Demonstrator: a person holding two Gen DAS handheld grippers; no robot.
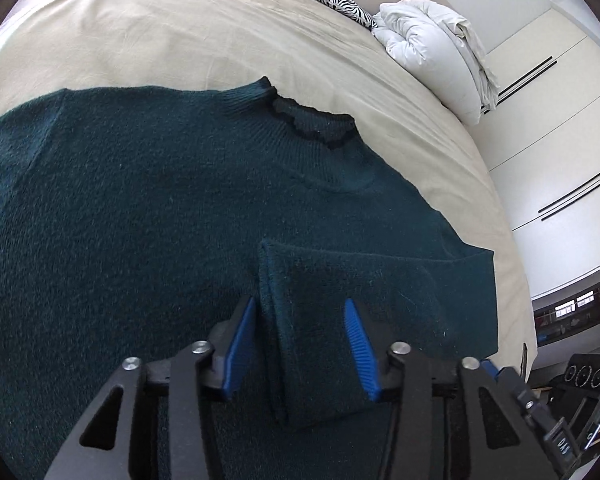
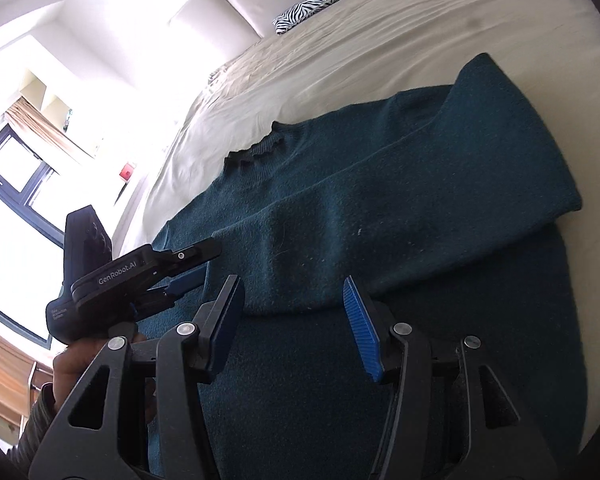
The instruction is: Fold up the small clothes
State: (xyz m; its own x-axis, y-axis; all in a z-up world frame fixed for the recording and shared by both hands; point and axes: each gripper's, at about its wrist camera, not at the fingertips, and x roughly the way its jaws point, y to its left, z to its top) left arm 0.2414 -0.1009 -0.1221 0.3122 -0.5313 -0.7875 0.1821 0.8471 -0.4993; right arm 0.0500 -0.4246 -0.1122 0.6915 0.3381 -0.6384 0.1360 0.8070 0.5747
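Sweater (image 1: 140,208) dark teal, fuzzy knit, flat on bed (image 1: 180,32), sleeves folded inward.

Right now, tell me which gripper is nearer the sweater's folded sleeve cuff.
Left. The left gripper straddles the sleeve cuff, open; the right gripper hovers open farther along that sleeve.

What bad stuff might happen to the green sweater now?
Both sleeves are folded across the sweater, and both grippers, left and right, hang open just above them. A blue pad might snag the fuzzy knit. Nothing pins the sleeve, so it could slip and undo the fold.
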